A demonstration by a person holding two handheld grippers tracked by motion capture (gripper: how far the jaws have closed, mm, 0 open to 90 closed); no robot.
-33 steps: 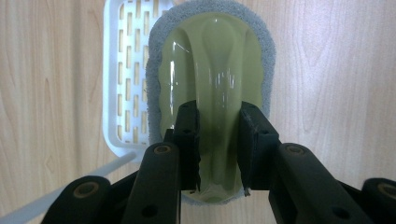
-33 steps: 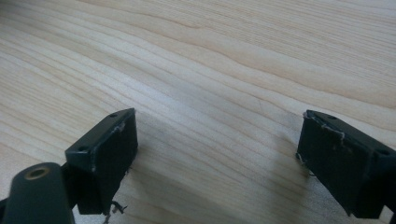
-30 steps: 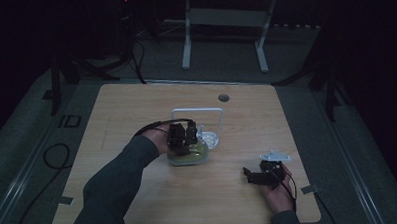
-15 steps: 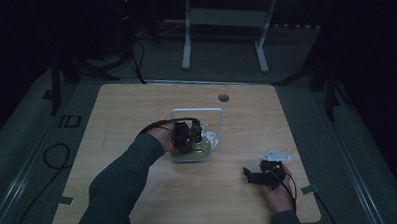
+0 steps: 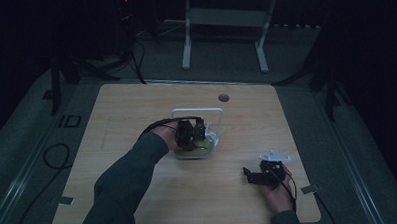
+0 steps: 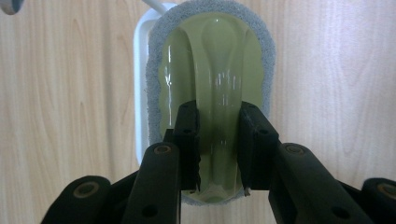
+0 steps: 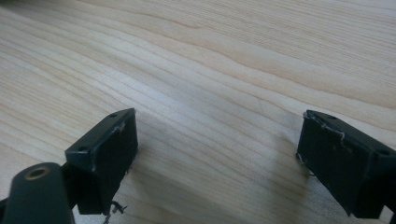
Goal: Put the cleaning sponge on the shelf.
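Green scrubber (image 6: 210, 93) sits clamped in the left tool (image 6: 218, 154), barely shifted since a second ago. Right tool (image 7: 217, 154) gapes empty on the counter (image 5: 136, 109).

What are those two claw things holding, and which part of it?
The left gripper holds a green scrub brush by the raised ridge along its back, near one end. The right gripper is open above the table, holding nothing.
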